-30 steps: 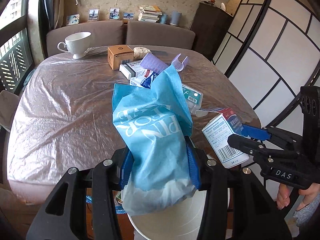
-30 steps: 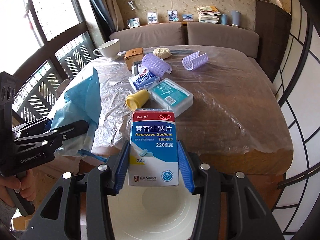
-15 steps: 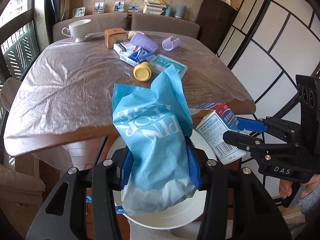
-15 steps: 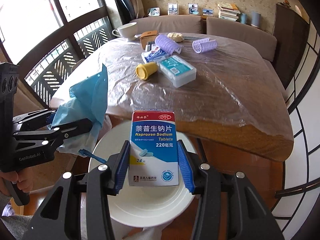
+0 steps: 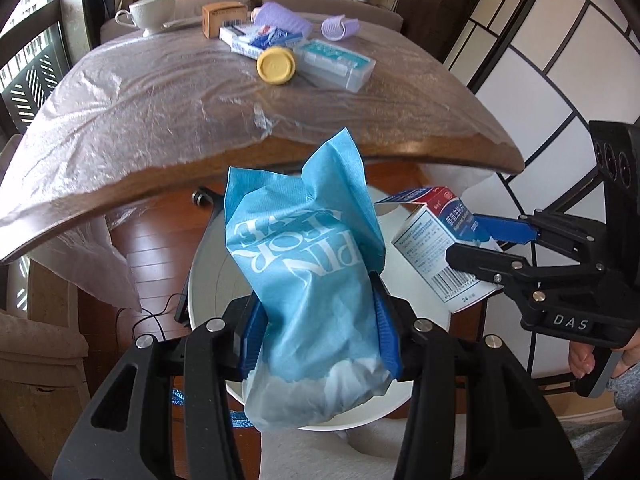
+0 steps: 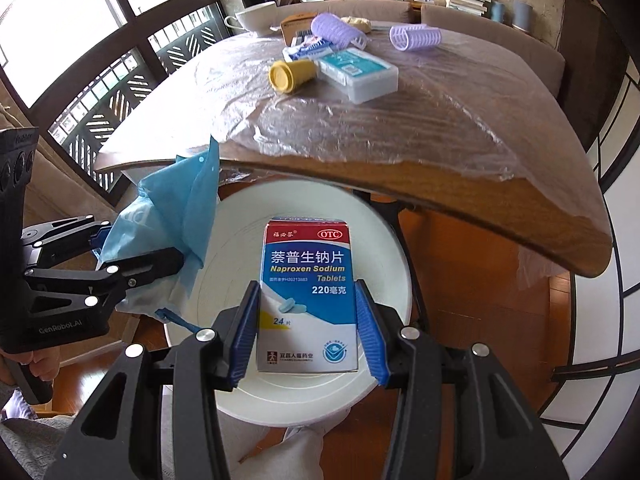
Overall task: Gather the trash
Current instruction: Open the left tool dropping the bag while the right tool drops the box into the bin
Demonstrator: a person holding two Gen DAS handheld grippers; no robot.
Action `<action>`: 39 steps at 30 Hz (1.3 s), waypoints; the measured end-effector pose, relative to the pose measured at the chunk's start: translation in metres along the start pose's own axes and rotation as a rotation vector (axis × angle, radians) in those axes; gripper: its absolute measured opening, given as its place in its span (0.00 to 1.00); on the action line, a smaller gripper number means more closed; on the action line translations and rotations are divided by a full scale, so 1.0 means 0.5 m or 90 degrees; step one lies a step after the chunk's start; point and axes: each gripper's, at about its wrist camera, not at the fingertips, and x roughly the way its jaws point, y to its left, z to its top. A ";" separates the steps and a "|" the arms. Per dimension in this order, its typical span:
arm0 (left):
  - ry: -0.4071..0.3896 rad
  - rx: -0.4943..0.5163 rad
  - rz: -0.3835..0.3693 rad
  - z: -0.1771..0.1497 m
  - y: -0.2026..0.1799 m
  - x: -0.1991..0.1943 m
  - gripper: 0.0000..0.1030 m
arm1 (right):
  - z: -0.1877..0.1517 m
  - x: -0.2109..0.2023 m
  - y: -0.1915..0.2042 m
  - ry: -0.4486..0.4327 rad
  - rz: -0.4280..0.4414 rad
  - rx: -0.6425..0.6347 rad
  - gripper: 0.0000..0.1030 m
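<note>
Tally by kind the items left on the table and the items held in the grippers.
Purple hair rollers: 2
Boxes on table (brown, blue-white, clear teal-label): 3
Yellow cup: 1
White teacup: 1
Held: blue wrapper, medicine box: 2
Total: 9

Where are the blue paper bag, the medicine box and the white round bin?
blue paper bag [image 5: 304,280], left wrist view, printed front.
medicine box [image 6: 307,304], right wrist view, front label.
white round bin [image 6: 394,248], right wrist view, bare rim.
</note>
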 end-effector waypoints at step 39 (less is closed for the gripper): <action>0.101 0.012 0.013 -0.014 0.048 0.130 0.47 | -0.014 0.128 0.007 0.074 -0.036 -0.009 0.44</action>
